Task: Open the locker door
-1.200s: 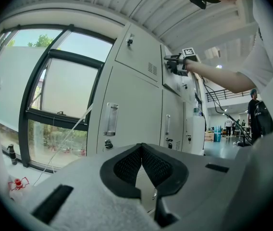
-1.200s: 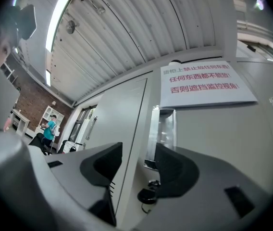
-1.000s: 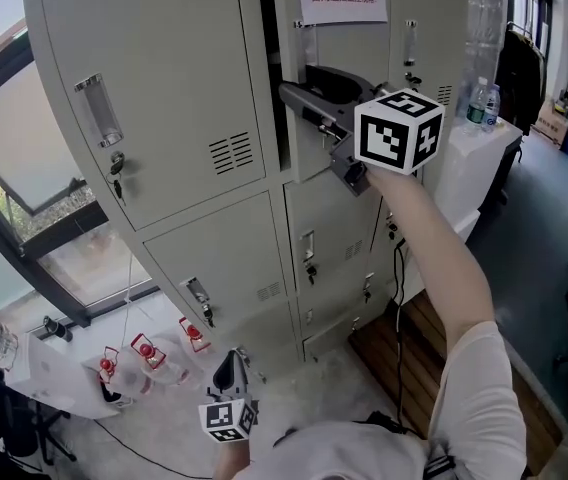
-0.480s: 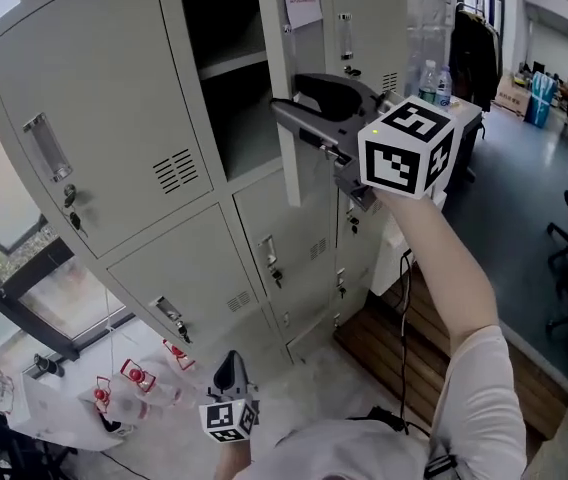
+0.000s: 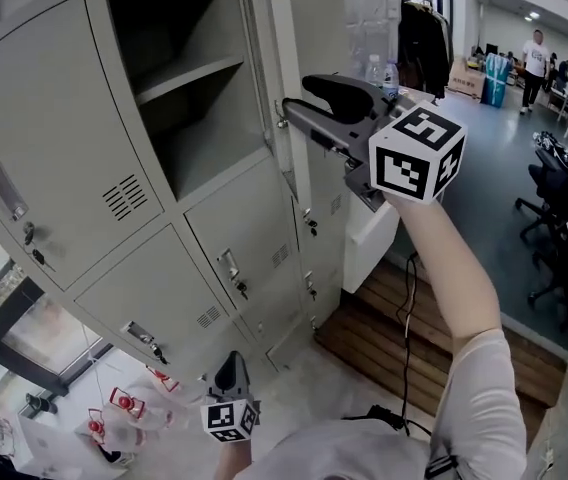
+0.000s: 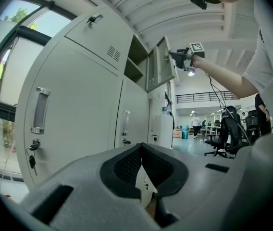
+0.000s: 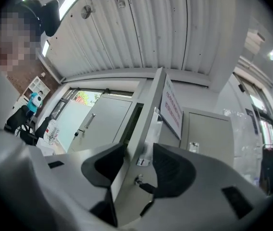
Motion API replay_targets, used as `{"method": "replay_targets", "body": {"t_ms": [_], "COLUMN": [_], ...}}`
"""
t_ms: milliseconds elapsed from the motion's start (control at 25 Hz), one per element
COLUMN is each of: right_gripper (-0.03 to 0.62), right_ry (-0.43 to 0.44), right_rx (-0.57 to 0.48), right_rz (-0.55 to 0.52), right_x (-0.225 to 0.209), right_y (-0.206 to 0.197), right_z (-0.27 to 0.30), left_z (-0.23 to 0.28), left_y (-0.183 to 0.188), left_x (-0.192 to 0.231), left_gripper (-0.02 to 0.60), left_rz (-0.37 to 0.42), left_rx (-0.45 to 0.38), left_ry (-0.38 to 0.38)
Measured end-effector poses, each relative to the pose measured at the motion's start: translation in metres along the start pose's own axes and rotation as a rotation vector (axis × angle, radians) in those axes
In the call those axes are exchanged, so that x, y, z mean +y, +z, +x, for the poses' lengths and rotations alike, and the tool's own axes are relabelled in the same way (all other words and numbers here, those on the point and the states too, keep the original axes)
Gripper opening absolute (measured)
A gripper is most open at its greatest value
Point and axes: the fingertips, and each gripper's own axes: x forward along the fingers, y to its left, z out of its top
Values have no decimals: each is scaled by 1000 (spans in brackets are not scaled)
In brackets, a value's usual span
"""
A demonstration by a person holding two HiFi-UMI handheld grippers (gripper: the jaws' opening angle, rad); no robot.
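The right claw (image 5: 294, 116) is pinching the edge of the wide-open door (image 5: 276, 58), so the opening is looking nearly done. The left claw (image 5: 230, 373) is hanging closed, empty.

Grey lockers (image 5: 144, 288) on pale floor (image 5: 299, 373)

Head view: the locker door (image 5: 276, 68) shows edge-on only; its front face is turned away. The right gripper (image 5: 304, 116) covers the door edge between its jaws. Right gripper view: the notice (image 7: 171, 110) lies at a steep angle, print unreadable. Red-capped items (image 5: 124, 405) by the lockers: too small to identify.
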Motion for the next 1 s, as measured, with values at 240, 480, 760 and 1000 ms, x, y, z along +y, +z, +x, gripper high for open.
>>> {"method": "replay_targets", "body": {"t_ms": [240, 480, 760, 1000], "right_gripper": [172, 115, 29, 28], "right_ry": [-138, -265, -234, -199], "right_rx": [19, 18, 13, 13], "right_rz": [21, 56, 44, 143], "right_x": [-42, -74, -48, -4], "right_y": [-7, -23, -55, -119], "right_z": [-42, -80, -97, -99], "left_z": [16, 24, 22, 17], "left_y": [-2, -1, -4, -1], "left_x": [-24, -37, -38, -24], "left_gripper": [3, 3, 3, 3], "left_rz": [5, 16, 15, 24], "left_rx": [13, 24, 35, 29], "left_ry": [-75, -118, -118, -83]}}
